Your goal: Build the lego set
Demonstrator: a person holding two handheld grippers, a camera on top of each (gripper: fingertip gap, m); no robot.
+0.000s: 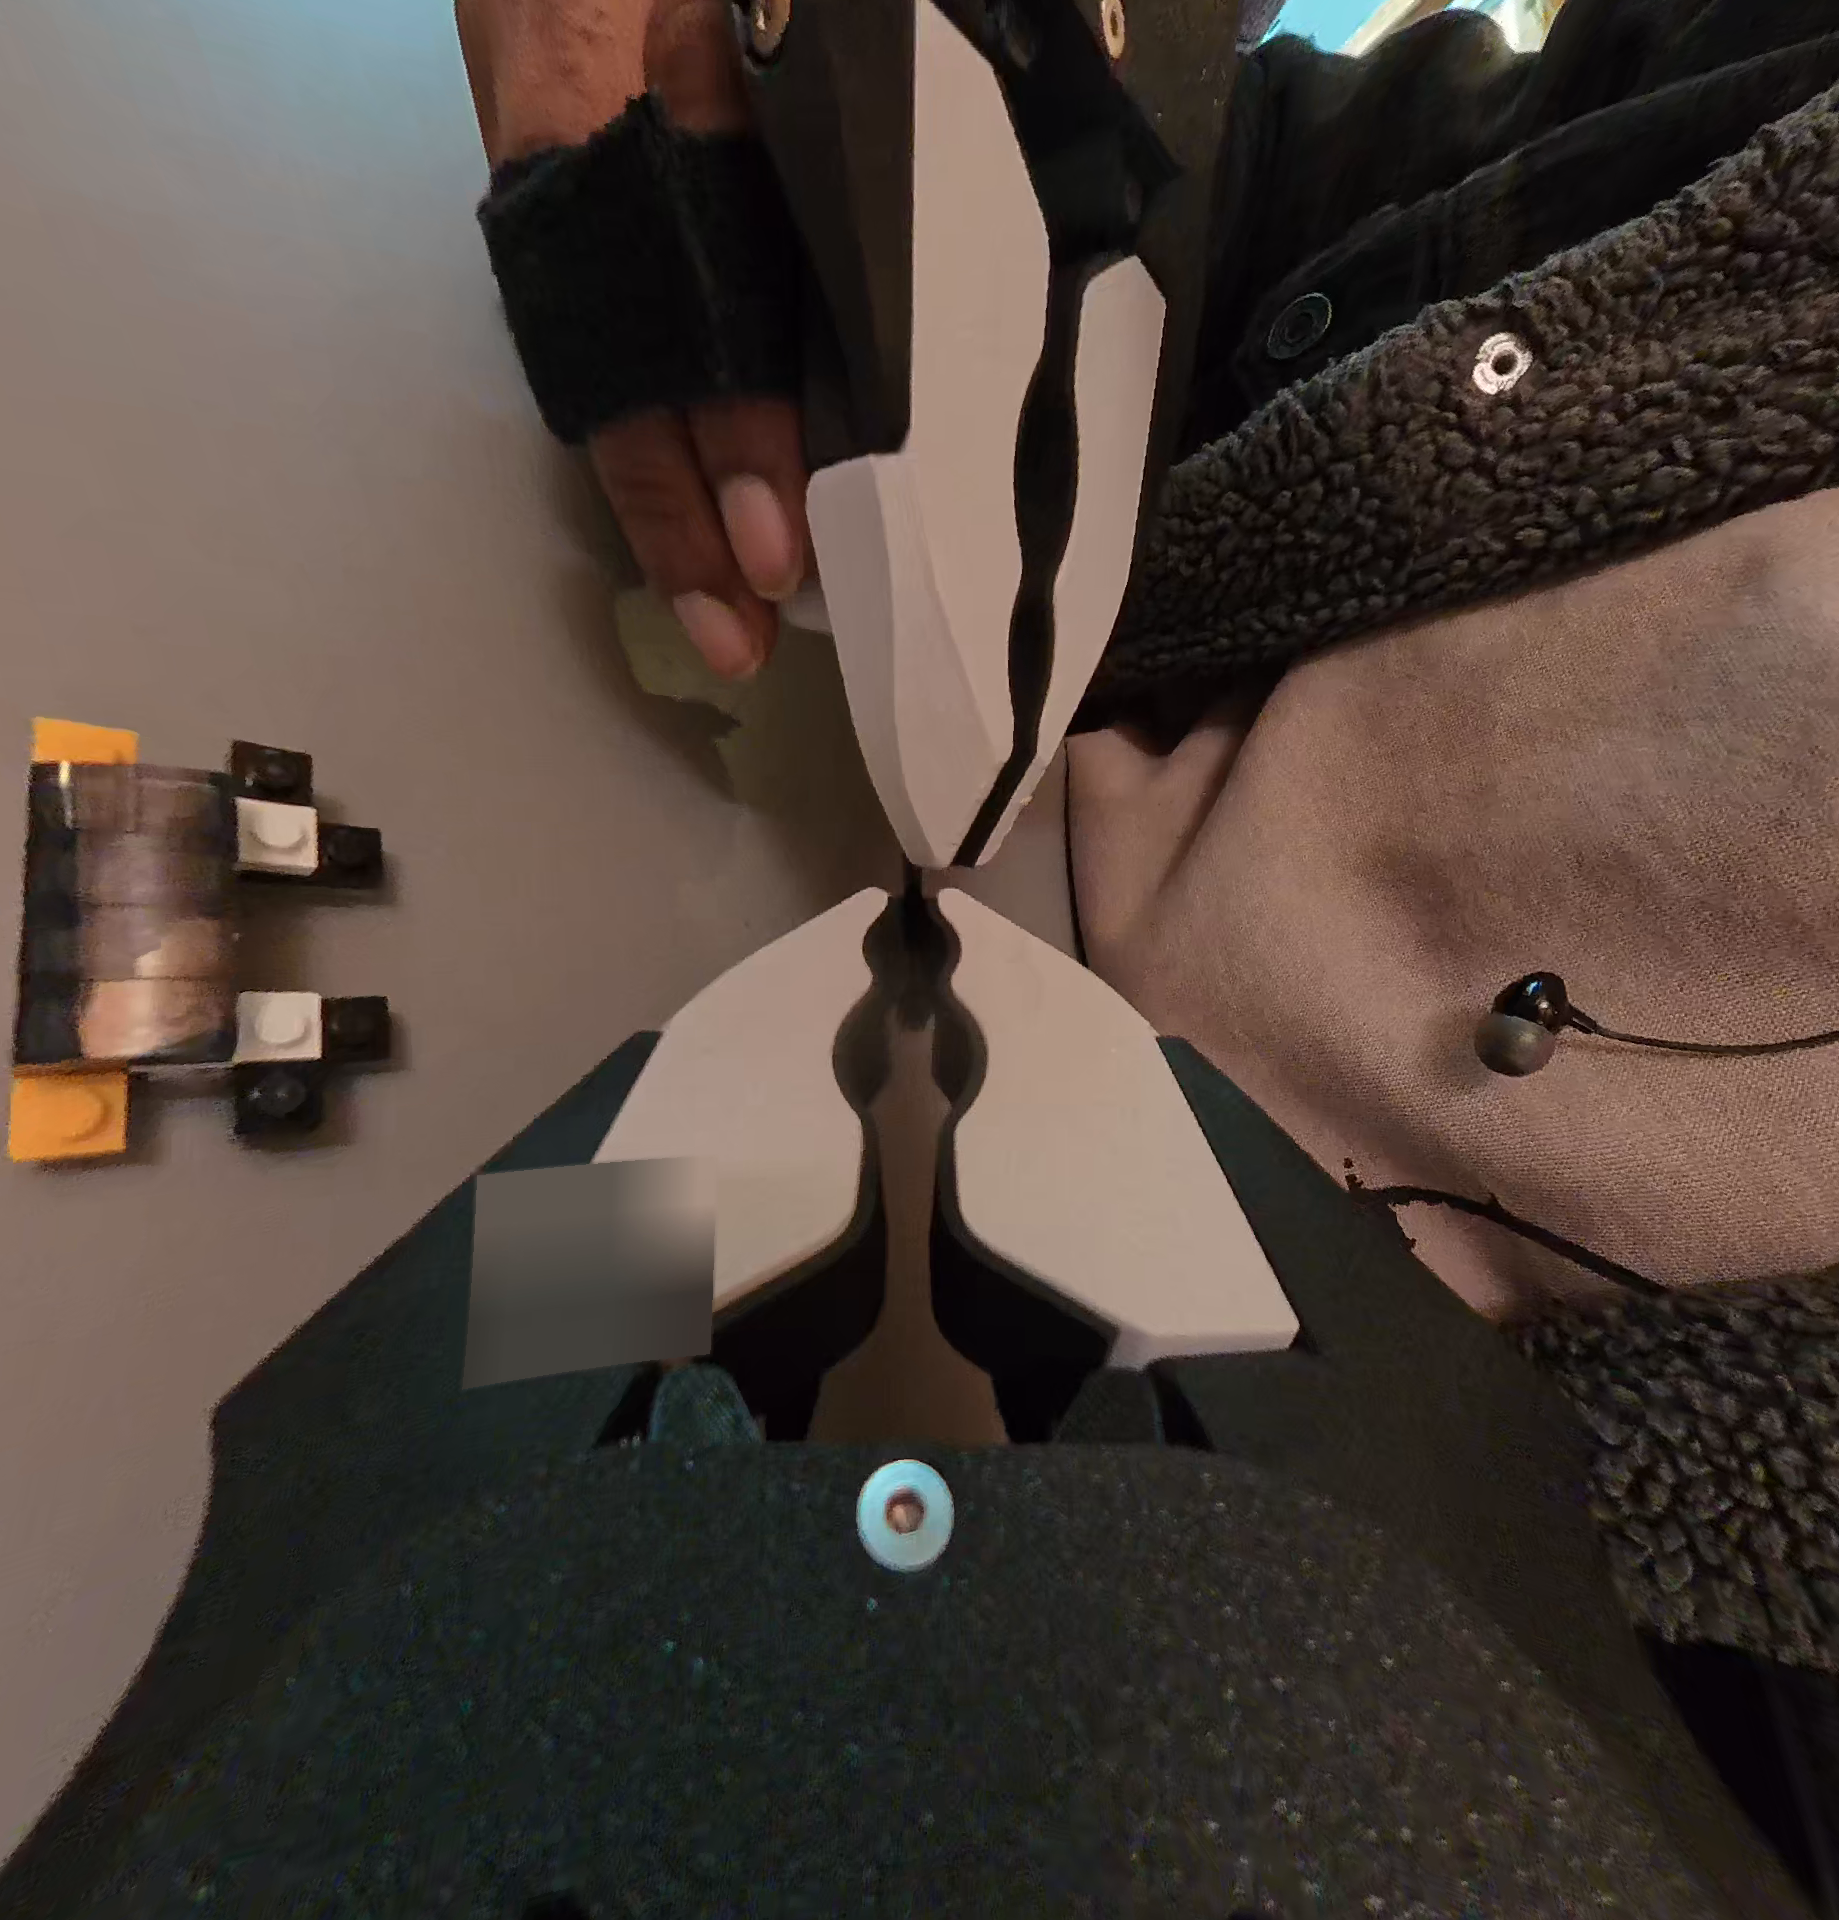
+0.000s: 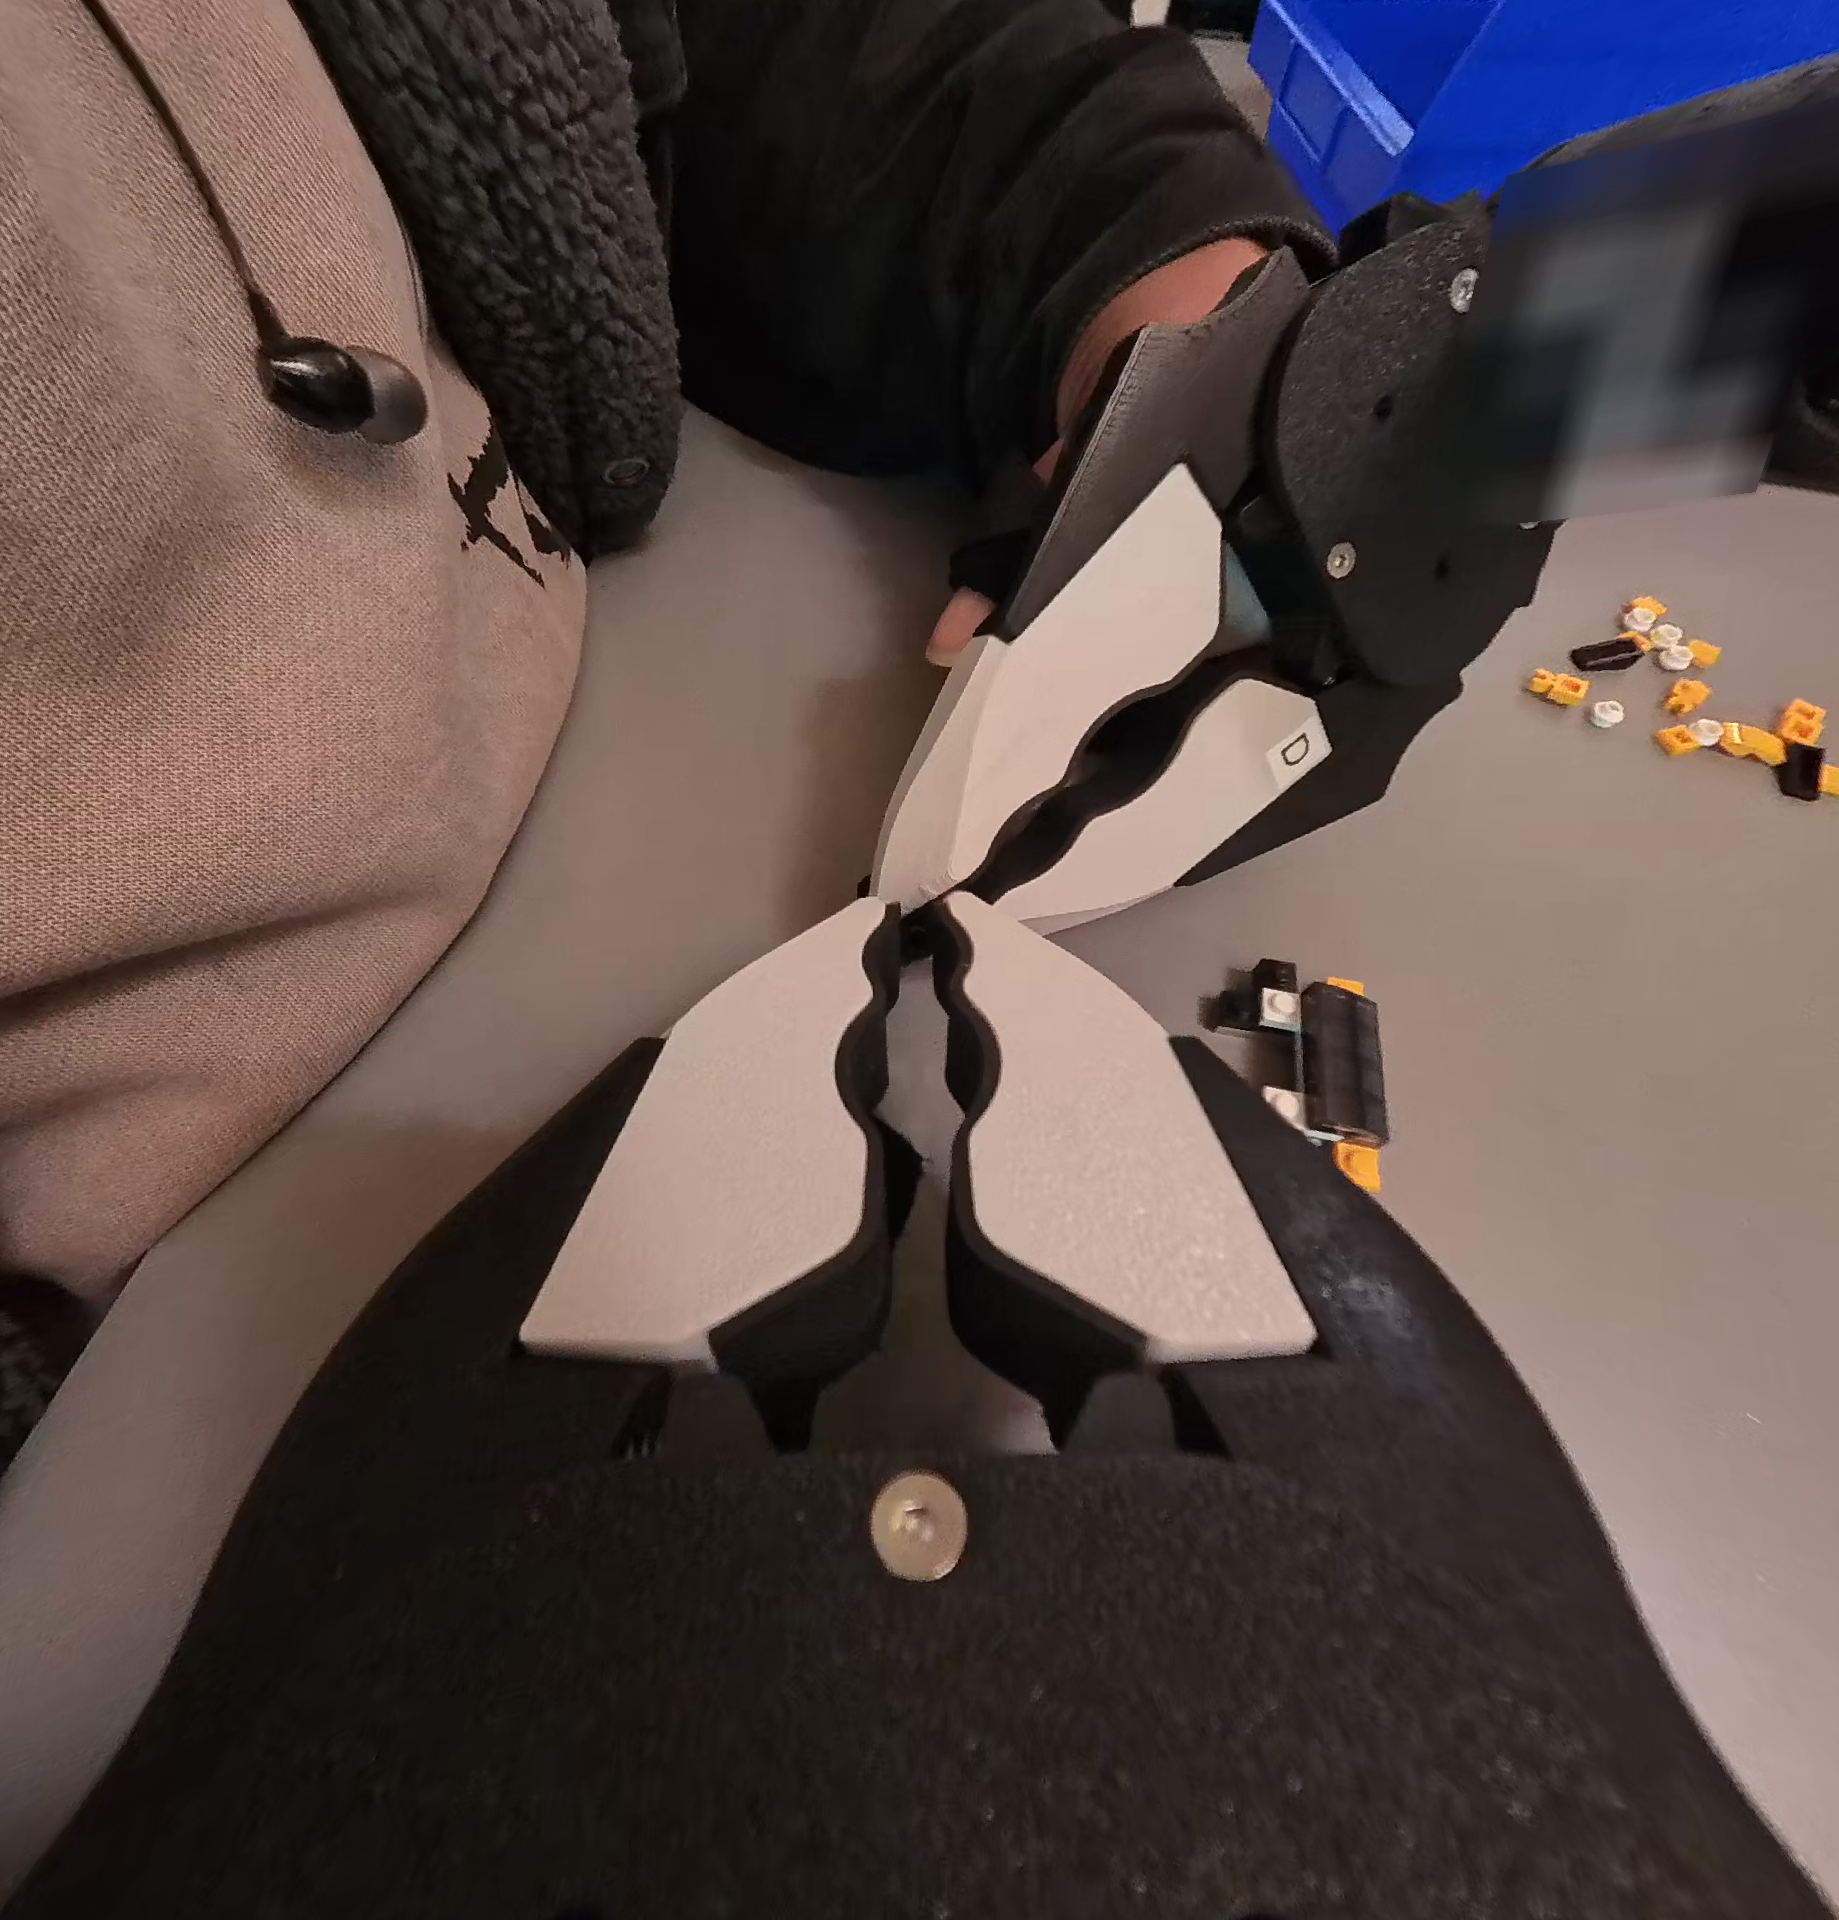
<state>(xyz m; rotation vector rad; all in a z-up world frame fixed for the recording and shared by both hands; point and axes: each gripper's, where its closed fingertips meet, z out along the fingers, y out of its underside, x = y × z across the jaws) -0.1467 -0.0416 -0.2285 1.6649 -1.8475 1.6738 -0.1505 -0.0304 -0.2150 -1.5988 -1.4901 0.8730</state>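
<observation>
My left gripper (image 1: 913,902) and my right gripper (image 2: 915,914) meet tip to tip above the grey table, close to the person's chest. A small black lego piece (image 1: 911,920) sits pinched where the tips meet; it also shows in the right wrist view (image 2: 916,940). Both grippers look shut on it, and most of it is hidden. The right gripper (image 1: 946,857) comes in from above in the left wrist view. The left gripper (image 2: 951,888) comes in from the upper right in the right wrist view. A part-built lego assembly (image 1: 198,935), black, white, orange and clear, lies on the table.
The assembly (image 2: 1310,1060) lies just right of the right gripper. Several loose orange, white and black pieces (image 2: 1704,696) are scattered farther right. A blue bin (image 2: 1414,94) stands at the back right. The person's jacket (image 1: 1517,779) and an earbud cord hang close by.
</observation>
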